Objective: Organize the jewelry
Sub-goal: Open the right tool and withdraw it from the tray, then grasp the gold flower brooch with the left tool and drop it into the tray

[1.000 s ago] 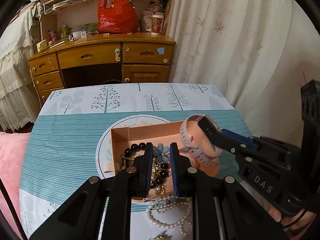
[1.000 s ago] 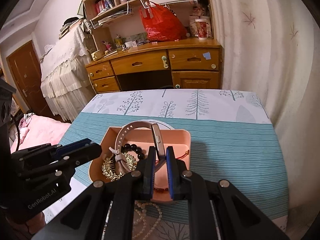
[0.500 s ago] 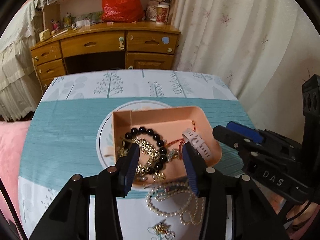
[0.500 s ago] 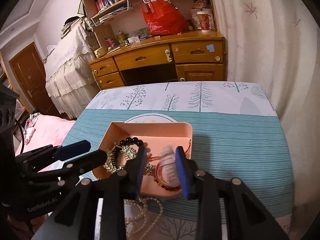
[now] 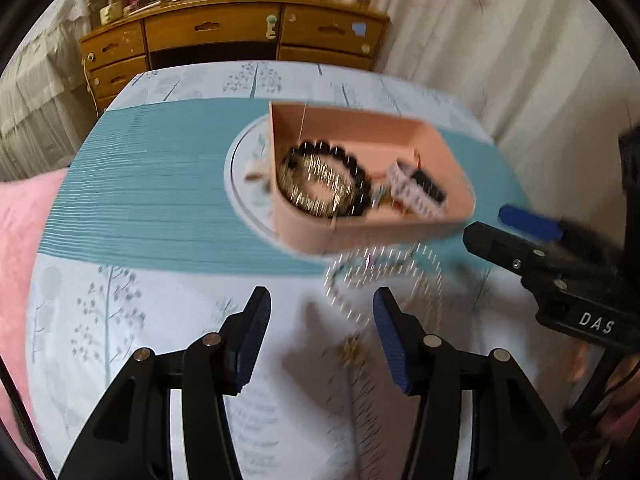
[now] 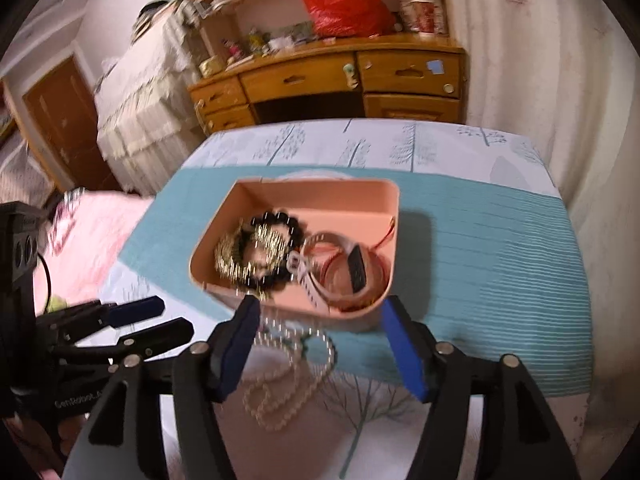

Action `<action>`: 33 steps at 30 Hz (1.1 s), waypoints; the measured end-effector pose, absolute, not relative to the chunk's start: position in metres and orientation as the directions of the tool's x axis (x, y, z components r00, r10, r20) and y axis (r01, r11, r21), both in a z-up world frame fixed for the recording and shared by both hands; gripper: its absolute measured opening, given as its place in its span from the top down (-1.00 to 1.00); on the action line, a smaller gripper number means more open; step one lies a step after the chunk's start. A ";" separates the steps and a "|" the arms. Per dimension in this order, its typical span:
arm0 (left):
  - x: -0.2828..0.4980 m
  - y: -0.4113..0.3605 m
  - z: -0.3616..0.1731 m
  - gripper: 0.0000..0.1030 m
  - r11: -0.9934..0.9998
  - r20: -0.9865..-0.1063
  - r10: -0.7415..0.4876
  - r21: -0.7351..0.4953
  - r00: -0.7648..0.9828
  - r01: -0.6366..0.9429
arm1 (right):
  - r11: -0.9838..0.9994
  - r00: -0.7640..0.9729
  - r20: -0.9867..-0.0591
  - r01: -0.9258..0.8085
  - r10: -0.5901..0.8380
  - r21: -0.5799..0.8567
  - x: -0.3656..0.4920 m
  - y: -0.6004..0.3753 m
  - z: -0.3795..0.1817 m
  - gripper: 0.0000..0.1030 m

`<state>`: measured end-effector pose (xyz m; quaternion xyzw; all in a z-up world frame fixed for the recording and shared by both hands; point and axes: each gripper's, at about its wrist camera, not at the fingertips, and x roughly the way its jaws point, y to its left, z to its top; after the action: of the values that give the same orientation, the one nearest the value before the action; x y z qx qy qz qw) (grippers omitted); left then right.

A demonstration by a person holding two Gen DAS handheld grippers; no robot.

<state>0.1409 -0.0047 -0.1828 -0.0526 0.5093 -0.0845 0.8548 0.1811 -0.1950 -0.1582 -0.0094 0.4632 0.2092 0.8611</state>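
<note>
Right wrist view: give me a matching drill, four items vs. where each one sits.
Items:
1. black bead bracelet
2. pale strap wristband
3. white pearl necklace
4. red plastic bag

Places:
A. on the tablecloth, outside the tray
B. left half of the pink plastic tray
C. on the wooden desk
D. right half of the tray

Pairs: 1-B, 2-D, 3-A, 4-C

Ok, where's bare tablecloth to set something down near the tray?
Free: the teal stripe right of the pink tray toward the curtain, and the teal stretch to its left. Crowded: the near edge, where the pearl necklace sprawls between the right hand-held gripper and the left hand-held gripper.
</note>
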 end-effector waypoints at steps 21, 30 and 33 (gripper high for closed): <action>0.119 -0.028 -0.206 -0.06 0.970 -0.870 -0.223 -0.155 0.441 0.184 | 0.742 0.346 -0.898 -0.670 0.272 -0.033 0.123 -0.165 -0.215 -0.61; 0.130 -0.028 -0.216 0.15 0.971 -0.881 -0.221 -0.158 0.419 0.180 | 0.746 0.380 -0.863 -0.666 0.334 -0.005 0.144 -0.158 -0.222 -0.82; 0.129 -0.029 -0.216 0.37 0.969 -0.877 -0.224 -0.153 0.424 0.196 | 0.731 0.376 -0.861 -0.682 0.342 -0.008 0.151 -0.151 -0.223 -0.82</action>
<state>0.1294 -0.0285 -0.2161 -0.0137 0.5219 -0.1245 0.8438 0.1511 -0.1511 -0.2226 -0.1848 0.4600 0.3167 0.8087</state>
